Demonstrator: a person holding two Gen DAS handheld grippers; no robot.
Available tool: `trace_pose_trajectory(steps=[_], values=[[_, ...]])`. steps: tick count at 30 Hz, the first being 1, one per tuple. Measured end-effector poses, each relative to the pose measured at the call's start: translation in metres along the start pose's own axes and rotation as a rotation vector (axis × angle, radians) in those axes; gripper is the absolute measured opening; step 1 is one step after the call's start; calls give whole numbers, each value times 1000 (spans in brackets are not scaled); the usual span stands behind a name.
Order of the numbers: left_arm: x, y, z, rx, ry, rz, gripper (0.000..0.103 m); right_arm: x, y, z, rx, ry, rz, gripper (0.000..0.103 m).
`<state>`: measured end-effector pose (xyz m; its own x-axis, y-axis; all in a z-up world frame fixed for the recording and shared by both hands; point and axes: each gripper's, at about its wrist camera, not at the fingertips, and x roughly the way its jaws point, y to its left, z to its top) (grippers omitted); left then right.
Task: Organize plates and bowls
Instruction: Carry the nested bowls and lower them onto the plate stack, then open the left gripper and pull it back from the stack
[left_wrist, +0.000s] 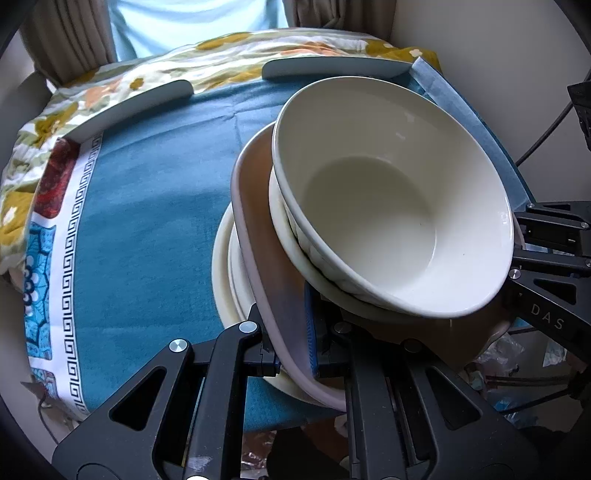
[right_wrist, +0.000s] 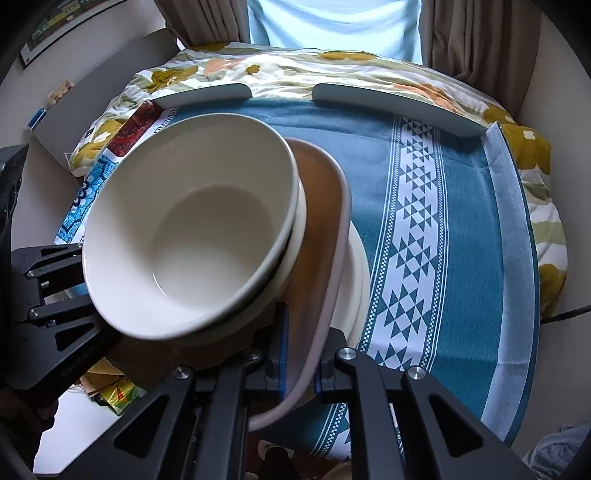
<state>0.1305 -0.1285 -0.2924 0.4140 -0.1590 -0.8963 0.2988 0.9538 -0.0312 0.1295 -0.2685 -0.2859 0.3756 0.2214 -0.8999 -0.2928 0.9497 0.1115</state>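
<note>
Left wrist: bowl (left_wrist: 391, 199) hides pink tray (left_wrist: 255, 236) middle

I see a teal cloth (right_wrist: 469, 229) spread over the table, with a white triangle-pattern band (right_wrist: 413, 236) running along it and a key-pattern border (left_wrist: 79, 258) near the opposite edge. Two grey curved bars (right_wrist: 399, 107) lie at the table's far edge, apart from each other. Beyond that edge I see a floral quilt (right_wrist: 280, 68), then beige curtains (right_wrist: 476, 40) on both sides of a bright window (right_wrist: 332, 22). A black cable (left_wrist: 543, 133) hangs past the table's right edge.
</note>
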Motion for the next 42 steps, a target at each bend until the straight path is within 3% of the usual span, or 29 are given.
trace_pose_trajectory(steps=[8, 13, 19, 22, 25, 34, 42], values=[[2, -2, 2, 26, -11, 9, 8, 5, -3, -2, 23, 7, -1, 10], [4, 0, 7, 24, 33, 5, 10, 8, -4, 0, 41, 44, 3, 10], [-6, -1, 11, 63, 38, 61, 19, 1, -10, 5, 81, 66, 12, 12], [-15, 1, 9, 72, 30, 94, 34, -6, -11, 5, 94, 67, 13, 13], [-25, 6, 7, 60, 16, 90, 44, -17, -12, 2, 105, 55, 12, 13], [-76, 7, -23, -14, -33, 88, 45, -61, -7, -15, 116, -15, 23, 13], [-141, -4, -63, -52, -120, 58, 45, -110, 21, -34, 114, -126, 43, 13]])
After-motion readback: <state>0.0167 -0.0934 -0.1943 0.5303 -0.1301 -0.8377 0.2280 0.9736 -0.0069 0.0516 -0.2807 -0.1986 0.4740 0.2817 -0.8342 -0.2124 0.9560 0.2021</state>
